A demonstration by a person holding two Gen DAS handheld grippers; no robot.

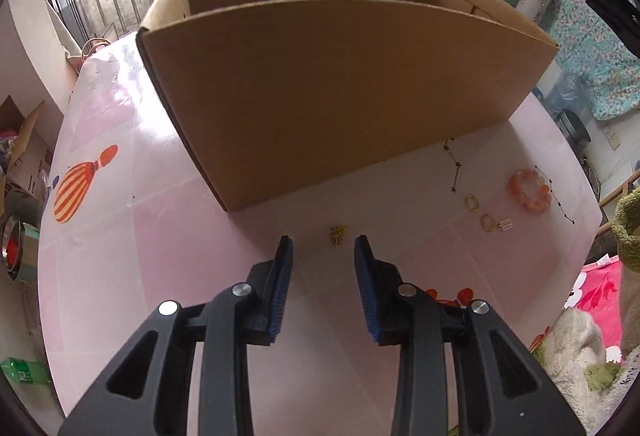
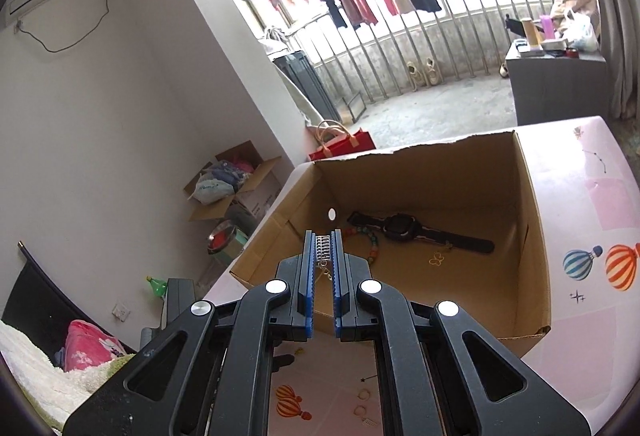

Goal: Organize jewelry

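Right gripper (image 2: 324,236) clenched on silver chain piece (image 2: 323,251) above cardboard box (image 2: 536,220); should release low inside, near watch (image 2: 404,227). Left gripper (image 1: 323,241) released, empty, over small gold piece (image 1: 337,235).

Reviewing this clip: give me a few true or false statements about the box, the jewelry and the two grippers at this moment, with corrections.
1. The right gripper is shut on a small silver jewelry piece above the cardboard box. True.
2. The box is empty. False: a black watch, a beaded bracelet and a small yellow charm lie inside.
3. The left gripper is open, with nothing between its pads. True.
4. The pink bead bracelet is already in the box. False: it lies on the table, outside the box.
5. A small yellow jewelry piece lies on the table just ahead of the left gripper. True.
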